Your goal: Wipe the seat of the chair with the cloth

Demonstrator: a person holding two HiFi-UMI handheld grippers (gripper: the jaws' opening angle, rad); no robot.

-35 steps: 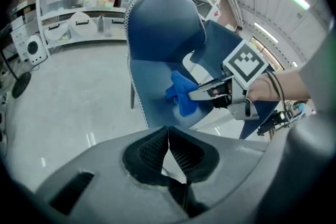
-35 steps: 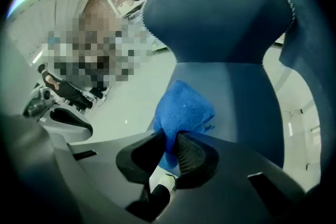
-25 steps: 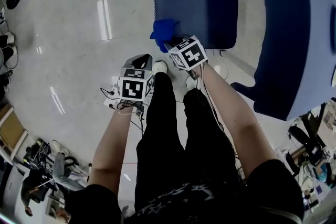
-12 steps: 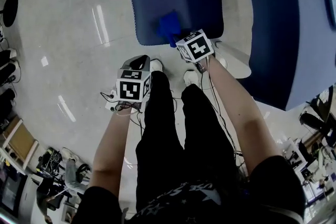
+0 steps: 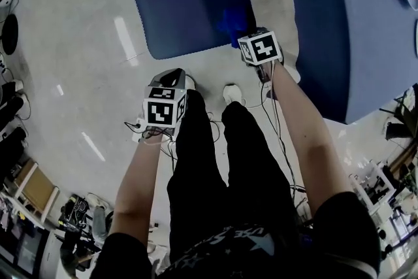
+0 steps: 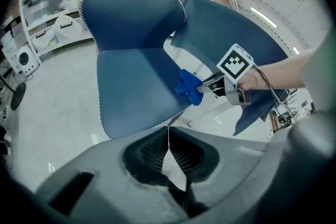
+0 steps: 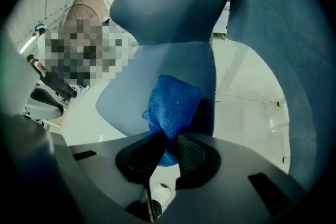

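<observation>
The blue chair (image 5: 186,3) stands in front of me, with its seat (image 6: 134,86) under a curved back (image 6: 131,5). A bright blue cloth (image 5: 233,23) rests on the seat's front right edge. My right gripper (image 5: 240,37) is shut on the cloth (image 7: 173,99), which bunches out past its jaws over the seat (image 7: 157,63). The left gripper view shows the cloth (image 6: 189,87) and that gripper (image 6: 207,85) from the side. My left gripper (image 5: 173,80) hangs lower left, off the chair, above the floor. It (image 6: 168,141) is shut with nothing in it.
A large table under a blue cover (image 5: 353,29) stands close on the chair's right. My legs and white shoes (image 5: 232,93) are just before the seat. Cables (image 5: 140,127) lie on the glossy floor. Shelves with boxes (image 6: 47,2) stand behind the chair.
The right gripper has carried the cloth rightwards along the seat's front, from its left corner to its right edge. The left gripper has stayed where it was.
</observation>
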